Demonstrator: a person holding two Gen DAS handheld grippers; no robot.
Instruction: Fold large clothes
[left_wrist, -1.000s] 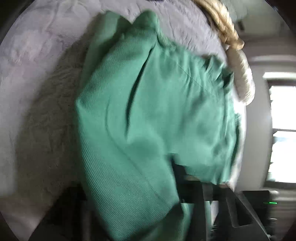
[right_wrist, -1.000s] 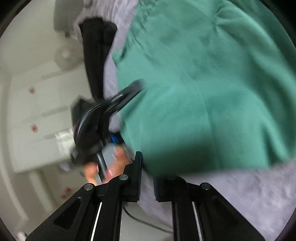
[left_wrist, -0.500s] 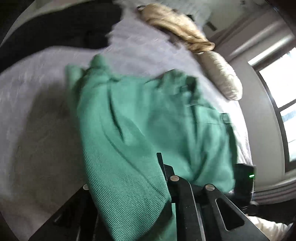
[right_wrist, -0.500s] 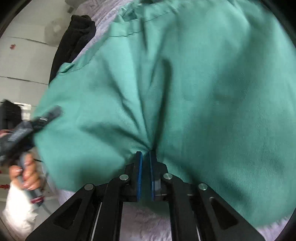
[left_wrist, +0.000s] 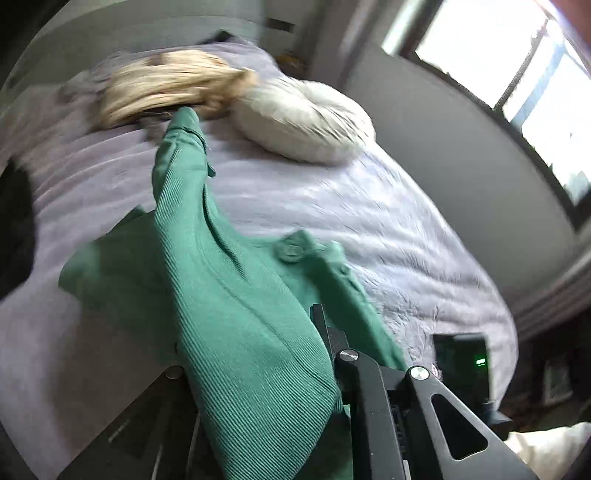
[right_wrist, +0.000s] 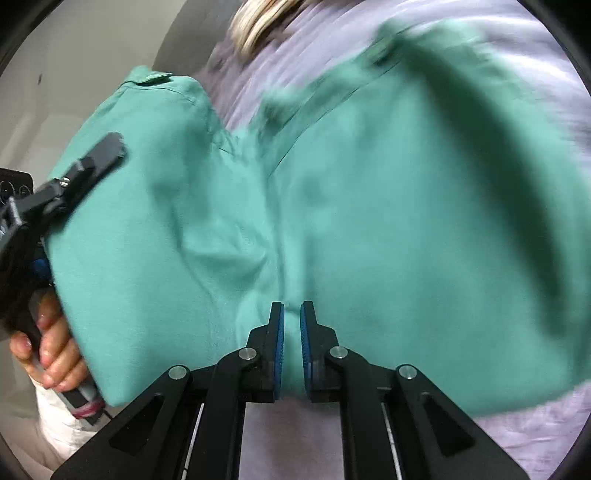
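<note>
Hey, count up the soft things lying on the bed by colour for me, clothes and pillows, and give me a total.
Green: 1, the green garment
White: 1, the white pillow
Tan: 1, the tan cushion
Black: 1, the black clothing
Total: 4

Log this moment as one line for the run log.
task: fold large clothes | left gripper: shut on green garment | right gripper: shut on green garment | garment: lifted, partly on bed

No legible text, labels, brands or numbers anywhere. Faint mark on dark panel (left_wrist: 122, 424) beside the left claw: too small and blurred to read.
</note>
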